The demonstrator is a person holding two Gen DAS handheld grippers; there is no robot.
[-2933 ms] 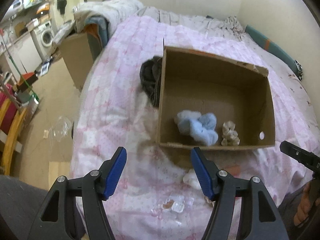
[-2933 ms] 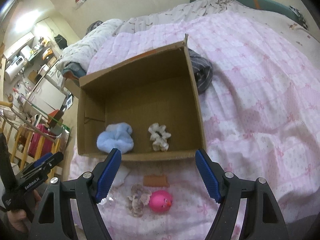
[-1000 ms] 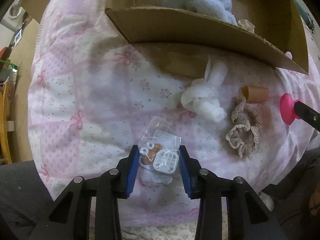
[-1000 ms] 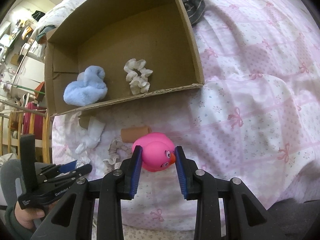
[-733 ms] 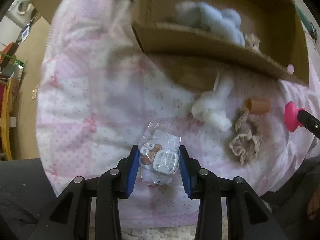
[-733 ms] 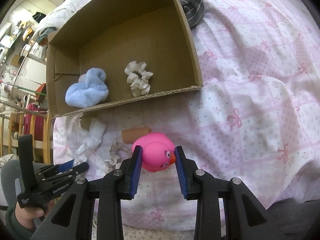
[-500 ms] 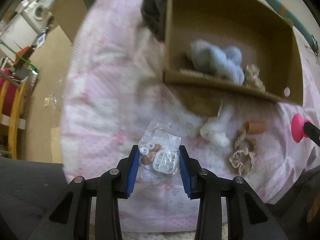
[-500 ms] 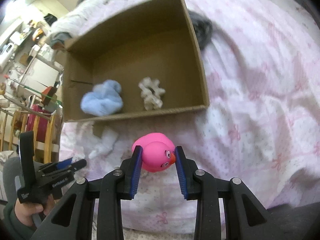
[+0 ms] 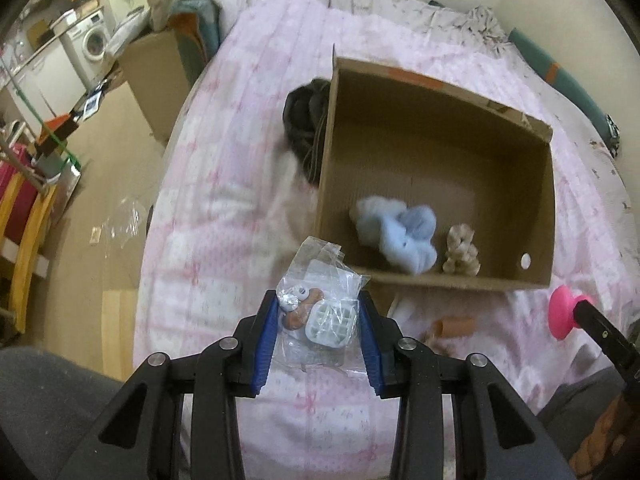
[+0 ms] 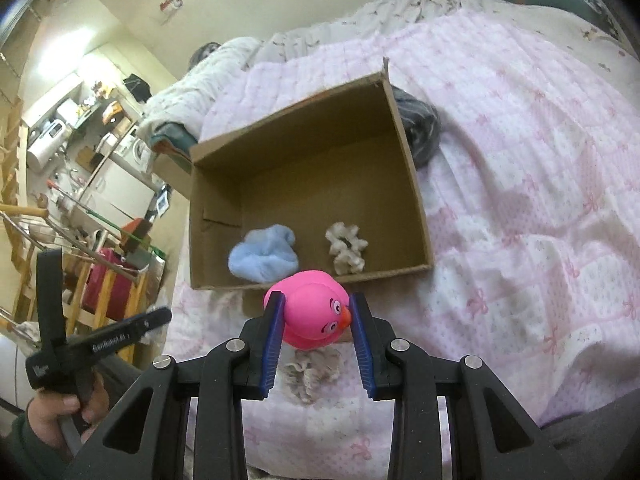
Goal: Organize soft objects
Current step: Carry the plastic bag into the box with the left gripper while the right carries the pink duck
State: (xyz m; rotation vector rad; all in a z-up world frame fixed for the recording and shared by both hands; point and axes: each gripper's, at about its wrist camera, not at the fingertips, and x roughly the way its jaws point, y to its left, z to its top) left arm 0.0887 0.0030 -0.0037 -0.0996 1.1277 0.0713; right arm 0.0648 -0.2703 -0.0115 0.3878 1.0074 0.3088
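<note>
An open cardboard box point(image 9: 544, 204) point(image 10: 416, 200) sits on a pink quilted bed. Inside lie a light blue fluffy cloth point(image 9: 396, 236) point(image 10: 262, 260) and a cream scrunchie point(image 9: 460, 252) point(image 10: 346, 250). My left gripper point(image 9: 319, 312) is shut on a clear plastic bag of small items point(image 9: 320, 296), held above the quilt in front of the box's near left corner. My right gripper point(image 10: 316, 314) is shut on a pink rubber duck point(image 10: 314, 312) point(image 9: 562, 312), held above the box's near wall. A beige scrunchie point(image 10: 310, 372) lies on the quilt below the duck.
A dark striped garment point(image 9: 304, 120) point(image 10: 420, 132) lies against the box's far side. A small brown tube point(image 9: 454, 326) and a white cloth point(image 9: 408, 308) lie on the quilt before the box. The bed edge and floor with furniture are at left point(image 9: 80, 200).
Both grippers closed on their objects and lifted them off the quilt, rising and tilting up toward the box. The bag and duck are now held in the air.
</note>
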